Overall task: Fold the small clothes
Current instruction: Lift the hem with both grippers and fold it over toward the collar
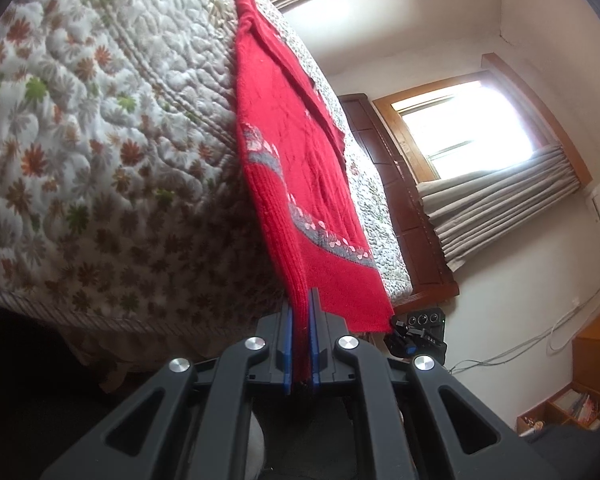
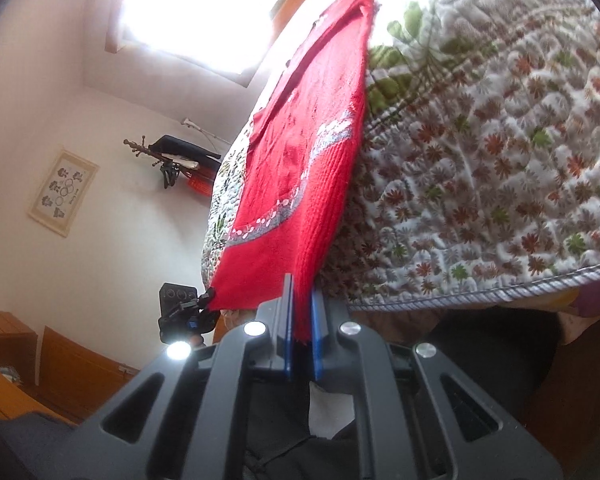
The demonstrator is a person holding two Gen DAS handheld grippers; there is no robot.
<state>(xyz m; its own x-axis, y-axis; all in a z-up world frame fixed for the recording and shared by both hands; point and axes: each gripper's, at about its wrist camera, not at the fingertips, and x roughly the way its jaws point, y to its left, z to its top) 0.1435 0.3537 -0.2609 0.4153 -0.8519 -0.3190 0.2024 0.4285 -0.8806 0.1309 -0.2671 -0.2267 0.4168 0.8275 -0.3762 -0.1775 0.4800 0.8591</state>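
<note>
A small red knitted sweater (image 1: 300, 152) with a grey and pink patterned band is stretched out over the quilted bed. My left gripper (image 1: 302, 304) is shut on one bottom corner of its ribbed hem. In the right wrist view the same red sweater (image 2: 300, 160) runs away from me, and my right gripper (image 2: 302, 300) is shut on the other hem corner. Each view shows the opposite gripper small at the sweater's far hem corner. The held hem is lifted off the quilt; the collar end rests on the bed far away.
A floral quilt (image 1: 100, 140) covers the bed, its edge (image 2: 500, 292) close to me. A dark wooden headboard (image 1: 400, 200), bright window (image 1: 468, 124) and grey curtains (image 1: 500, 208) stand beyond. A coat rack (image 2: 172, 152) and wooden furniture (image 2: 40, 360) line the wall.
</note>
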